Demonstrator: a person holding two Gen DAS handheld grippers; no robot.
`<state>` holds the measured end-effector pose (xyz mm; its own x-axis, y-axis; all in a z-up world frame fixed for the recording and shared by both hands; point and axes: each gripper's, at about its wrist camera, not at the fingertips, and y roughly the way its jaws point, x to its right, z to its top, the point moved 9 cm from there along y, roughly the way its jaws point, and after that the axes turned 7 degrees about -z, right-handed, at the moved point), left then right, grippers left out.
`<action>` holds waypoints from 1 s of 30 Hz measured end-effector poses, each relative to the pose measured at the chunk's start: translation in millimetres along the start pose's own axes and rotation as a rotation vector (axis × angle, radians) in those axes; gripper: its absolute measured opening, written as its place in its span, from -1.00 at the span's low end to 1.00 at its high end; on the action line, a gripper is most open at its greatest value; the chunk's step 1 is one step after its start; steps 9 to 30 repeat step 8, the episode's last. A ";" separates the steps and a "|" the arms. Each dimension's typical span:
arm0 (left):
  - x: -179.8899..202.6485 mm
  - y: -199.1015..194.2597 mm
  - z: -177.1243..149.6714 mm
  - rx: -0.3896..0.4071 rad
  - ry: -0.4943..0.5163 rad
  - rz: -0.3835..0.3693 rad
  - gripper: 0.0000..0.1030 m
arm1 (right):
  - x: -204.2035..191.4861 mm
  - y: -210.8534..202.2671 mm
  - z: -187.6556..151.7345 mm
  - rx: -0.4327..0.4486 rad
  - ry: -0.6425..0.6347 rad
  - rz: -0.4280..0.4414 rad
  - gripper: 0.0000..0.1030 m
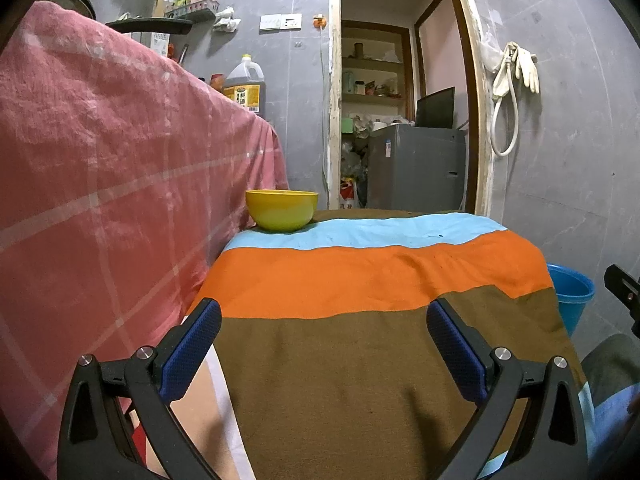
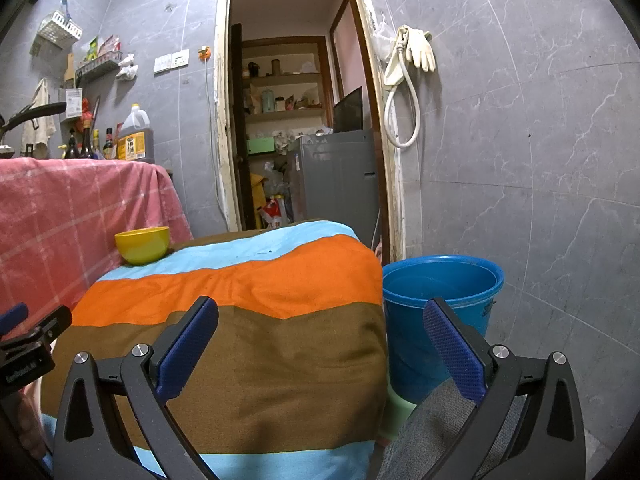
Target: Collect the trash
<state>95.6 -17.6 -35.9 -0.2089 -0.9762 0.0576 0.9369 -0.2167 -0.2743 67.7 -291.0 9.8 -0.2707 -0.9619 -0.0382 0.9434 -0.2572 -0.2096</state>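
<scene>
Both grippers, left gripper [image 1: 324,344] and right gripper [image 2: 320,342], stand empty, jaws spread. No trash visible; handling cannot be judged.

The left gripper [image 1: 324,320] is held open over the striped cloth [image 1: 360,360]; a yellow bowl [image 1: 282,210] is seen at centre frame.

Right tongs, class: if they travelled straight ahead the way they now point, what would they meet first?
Probably the striped cloth over the table: the open right tongs hover just above it, aimed near its right edge. If they cleared it, the blue bucket comes next, though depth is unclear.
</scene>
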 end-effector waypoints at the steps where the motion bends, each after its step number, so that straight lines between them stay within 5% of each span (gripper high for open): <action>1: -0.2 -0.1 -0.2 0.000 -0.001 0.002 0.96 | -0.1 -0.1 0.0 -0.001 0.000 0.000 1.00; 30: -1.4 0.9 0.4 -0.002 -0.004 0.001 0.96 | 0.1 0.0 0.7 -0.001 0.000 0.000 1.00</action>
